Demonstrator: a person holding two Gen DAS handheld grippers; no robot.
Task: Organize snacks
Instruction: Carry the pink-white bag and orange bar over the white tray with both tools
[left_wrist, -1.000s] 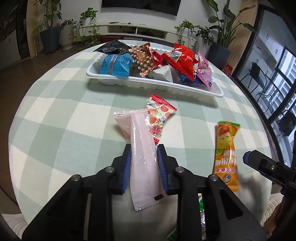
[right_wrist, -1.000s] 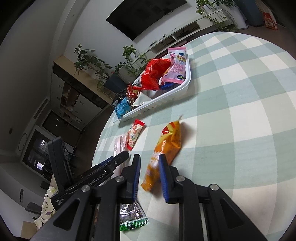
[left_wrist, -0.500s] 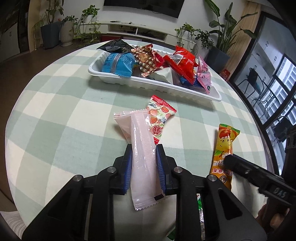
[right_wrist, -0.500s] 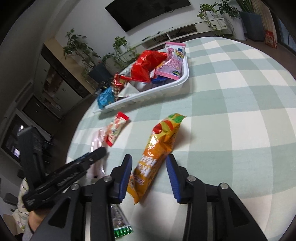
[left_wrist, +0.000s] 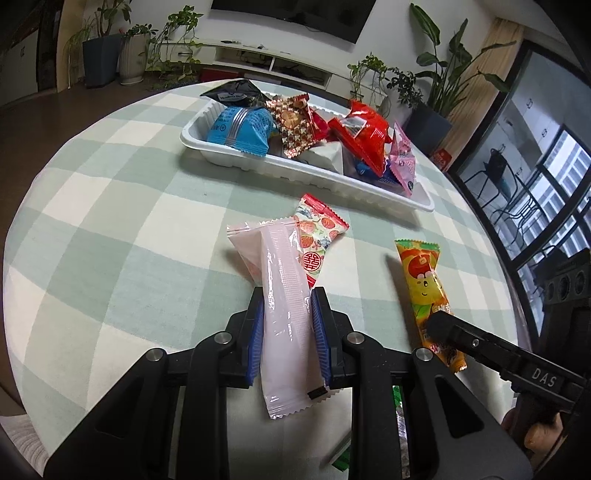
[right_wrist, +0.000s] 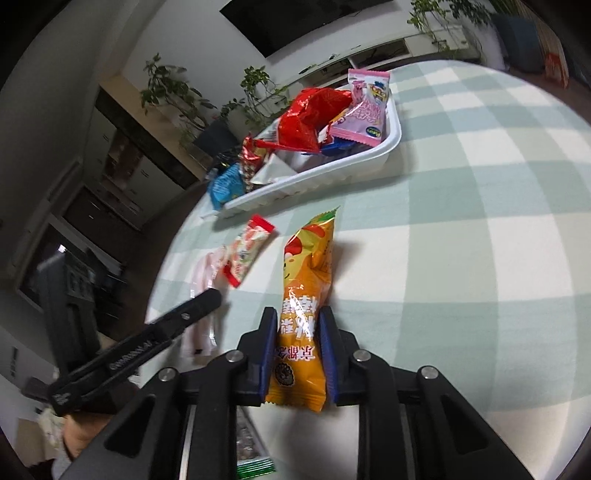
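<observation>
My left gripper (left_wrist: 287, 301) is shut on a long pale pink snack packet (left_wrist: 282, 295) that lies on the checked tablecloth. A small red-and-white strawberry packet (left_wrist: 317, 236) lies partly under its far end. My right gripper (right_wrist: 297, 321) has its jaws around the near end of an orange snack packet (right_wrist: 306, 280), touching both sides. The orange packet also shows in the left wrist view (left_wrist: 424, 288). A white tray (left_wrist: 317, 173) holding several snack packets stands farther back; it also shows in the right wrist view (right_wrist: 332, 166).
A green-edged packet (right_wrist: 255, 465) lies near the table's front edge under the right gripper. The round table's edge curves close on the right (left_wrist: 491, 258). Potted plants and a TV cabinet stand beyond the table.
My right gripper moved forward over the orange packet's near end, opened, then closed its jaws onto it. The left gripper stayed shut on the pink packet.
</observation>
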